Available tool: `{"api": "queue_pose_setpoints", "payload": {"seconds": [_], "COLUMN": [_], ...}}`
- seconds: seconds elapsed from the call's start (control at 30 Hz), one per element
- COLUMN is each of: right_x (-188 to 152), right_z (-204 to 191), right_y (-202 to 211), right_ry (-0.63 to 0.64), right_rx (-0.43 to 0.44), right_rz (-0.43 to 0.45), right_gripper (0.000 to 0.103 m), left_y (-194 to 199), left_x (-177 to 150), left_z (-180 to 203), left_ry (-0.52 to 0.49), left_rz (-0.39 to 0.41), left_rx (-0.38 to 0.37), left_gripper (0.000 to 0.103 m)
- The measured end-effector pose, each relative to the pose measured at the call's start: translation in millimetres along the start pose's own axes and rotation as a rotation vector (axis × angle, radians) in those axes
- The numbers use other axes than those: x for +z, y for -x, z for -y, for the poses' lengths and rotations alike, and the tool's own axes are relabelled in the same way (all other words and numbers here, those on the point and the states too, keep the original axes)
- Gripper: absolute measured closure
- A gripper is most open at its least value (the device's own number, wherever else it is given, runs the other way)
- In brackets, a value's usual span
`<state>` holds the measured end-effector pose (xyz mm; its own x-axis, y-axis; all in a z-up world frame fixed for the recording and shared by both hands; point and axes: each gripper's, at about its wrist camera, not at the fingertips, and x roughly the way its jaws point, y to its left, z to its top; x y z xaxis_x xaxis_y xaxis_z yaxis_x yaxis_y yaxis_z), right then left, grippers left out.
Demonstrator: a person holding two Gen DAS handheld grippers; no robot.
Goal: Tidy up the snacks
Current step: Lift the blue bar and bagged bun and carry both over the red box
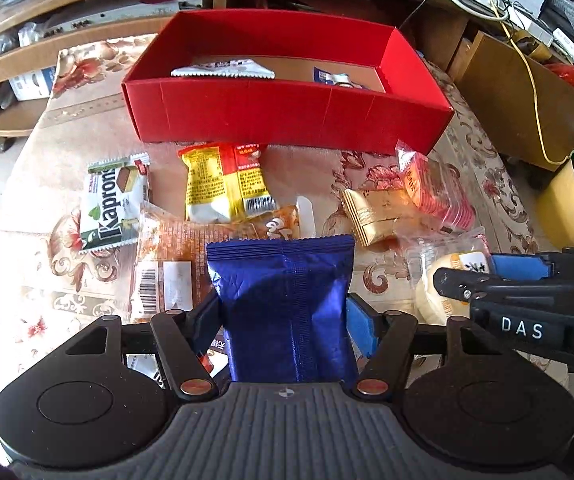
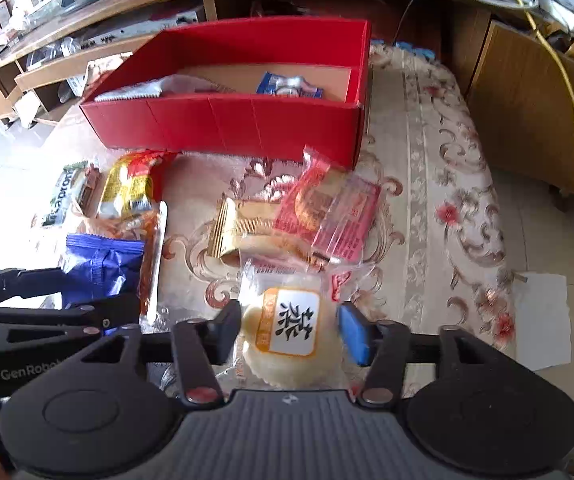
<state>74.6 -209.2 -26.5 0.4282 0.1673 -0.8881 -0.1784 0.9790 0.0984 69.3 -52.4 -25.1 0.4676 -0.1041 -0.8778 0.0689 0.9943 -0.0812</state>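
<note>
My left gripper (image 1: 283, 320) is shut on a blue foil packet (image 1: 287, 288) that stands up between its pads. My right gripper (image 2: 289, 332) is shut on a pale round pastry (image 2: 283, 368) in a clear wrapper with a white and orange label. A red box (image 1: 287, 116) stands beyond both, holding a white packet (image 1: 223, 70) and a blue-and-white packet (image 1: 335, 78). In front of it lie a Kapron wafer (image 1: 113, 204), a yellow-red packet (image 1: 227, 184), an orange clear packet (image 1: 175, 248), a gold packet (image 1: 375, 212) and a pink clear packet (image 1: 435, 192).
Everything rests on a floral cloth (image 2: 427, 200). Wooden shelves (image 1: 47, 60) run behind the box. A brown cardboard box (image 1: 527, 100) with a yellow cable (image 1: 535, 92) and a yellow container (image 1: 567, 200) stand at the right. White paper (image 2: 543, 320) lies on the floor.
</note>
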Motion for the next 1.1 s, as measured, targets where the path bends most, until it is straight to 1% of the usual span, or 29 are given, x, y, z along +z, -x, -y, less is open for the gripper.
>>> {"api": "queue_pose_setpoints", "payload": {"seconds": [0.07, 0.13, 0.17, 0.23, 0.27, 0.37, 0.5, 0.53, 0.63, 0.67, 0.83, 0.93, 1.03, 1.1], "right_x": [-1.9, -4.6, -5.7, -7.0, -7.9, -12.0, -18.1, -18.0, -16.1, -15.9, -17.8, -17.0, -16.9, -17.5], "right_z": [-3.3, -6.4, -6.6, -4.9, -3.6, -4.6, -4.6, -4.4, -2.8, -1.1, 11.0, 20.9, 29.2, 33.1], "right_y": [-8.4, -18.1, -21.9, -24.8, -23.4, -20.2, -14.3, -12.8, -9.6, -9.0, -4.0, 2.1, 4.9, 7.3], "right_ry": [0.020, 0.040, 0.043, 0.037, 0.033, 0.040, 0.035, 0.033, 0.023, 0.018, -0.009, -0.039, -0.055, -0.063], "right_rx": [-0.011, -0.028, -0.035, -0.040, -0.034, -0.043, -0.046, -0.045, -0.055, -0.058, -0.053, -0.043, -0.042, -0.036], "right_rz": [-0.031, -0.058, -0.070, -0.077, -0.077, -0.072, -0.067, -0.064, -0.056, -0.054, -0.045, -0.024, -0.015, -0.007], "right_gripper": [0.038, 0.036, 0.036, 0.037, 0.041, 0.043, 0.044, 0.044, 0.044, 0.044, 0.044, 0.044, 0.044, 0.044], "left_y": [-1.5, -2.8, -3.8, -5.3, -5.9, -8.8, -17.3, -17.6, -19.4, -20.8, -22.6, -20.6, -22.5, -26.3], "left_x": [-0.2, -0.5, -0.9, -1.3, -1.4, -1.7, -4.4, -4.5, -4.2, -4.5, -7.7, -9.5, -9.7, -10.9], "left_z": [-0.8, -0.8, -0.9, -1.0, -1.1, -0.2, -3.9, -4.4, -2.5, -1.6, 3.6, 11.5, 20.8, 26.5], "left_ry": [0.002, 0.002, 0.001, 0.002, 0.003, -0.012, -0.006, -0.004, 0.003, 0.008, 0.016, -0.004, -0.032, -0.044], "left_rz": [-0.006, -0.011, -0.014, -0.022, -0.025, -0.032, -0.064, -0.064, -0.071, -0.078, -0.101, -0.098, -0.094, -0.105], "left_rx": [-0.004, -0.011, -0.012, -0.020, -0.028, -0.026, -0.028, -0.031, -0.033, -0.031, -0.026, -0.017, 0.012, 0.024], "left_gripper": [0.032, 0.032, 0.032, 0.037, 0.037, 0.041, 0.041, 0.038, 0.022, 0.020, 0.016, 0.013, 0.010, 0.010]}}
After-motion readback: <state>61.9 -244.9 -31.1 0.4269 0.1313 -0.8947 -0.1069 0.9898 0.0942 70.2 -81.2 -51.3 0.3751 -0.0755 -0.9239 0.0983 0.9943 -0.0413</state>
